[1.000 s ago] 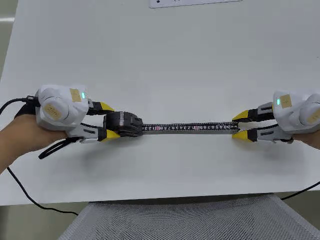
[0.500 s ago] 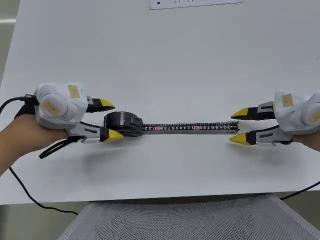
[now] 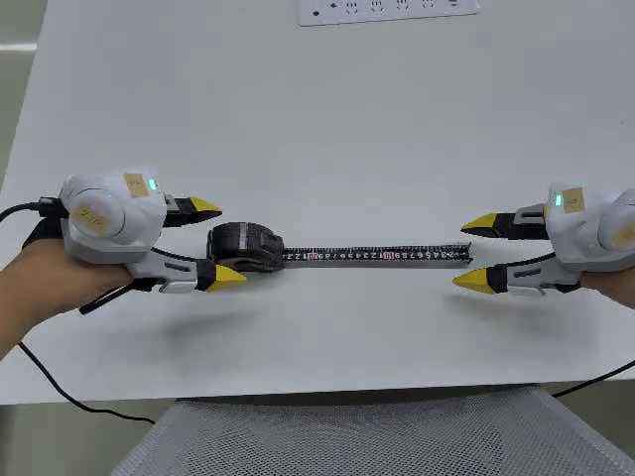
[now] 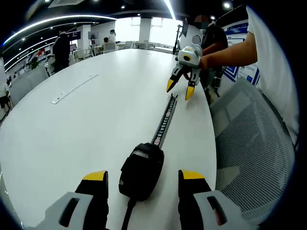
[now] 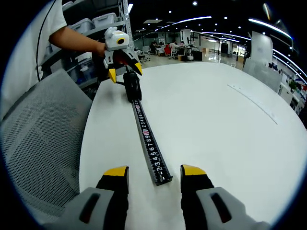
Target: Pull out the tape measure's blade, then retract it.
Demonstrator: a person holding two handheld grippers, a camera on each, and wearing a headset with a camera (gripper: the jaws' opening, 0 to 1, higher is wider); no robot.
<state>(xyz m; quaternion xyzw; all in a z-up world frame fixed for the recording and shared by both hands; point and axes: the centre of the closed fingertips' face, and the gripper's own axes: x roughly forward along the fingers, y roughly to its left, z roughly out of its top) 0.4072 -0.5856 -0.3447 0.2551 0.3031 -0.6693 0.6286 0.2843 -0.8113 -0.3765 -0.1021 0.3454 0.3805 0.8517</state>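
Nearest the person, on this side of the tape measure's case (image 3: 245, 246), a grey mesh chair back (image 3: 377, 436) sits at the edge of the white table (image 3: 347, 119). A black cable (image 3: 40, 372) trails off that edge, left of the case.

The case lies on the table with its blade (image 3: 377, 255) drawn out flat to its right. The left tool (image 3: 231, 242) straddles the case with its jaws spread wide and nothing gripped. The left gripper view shows bare table on either side of the case and a black cord (image 4: 128, 215) leaving its near end.

At the end of the blade farthest from the case, the right tool (image 3: 460, 256) is likewise wide open and holds nothing. The right gripper view shows the end hook (image 5: 163, 179) lying between the yellow fingertips, touching neither, with numerals legible along the blade.

Both tools are level and low over the table, pointing at each other; a hand (image 3: 40, 283) shows behind the left one.

Beyond the case, at the table's far edge, lies a white socket strip (image 3: 387, 10). The gripper views add an open office well beyond it — people (image 4: 62, 45) stand there.
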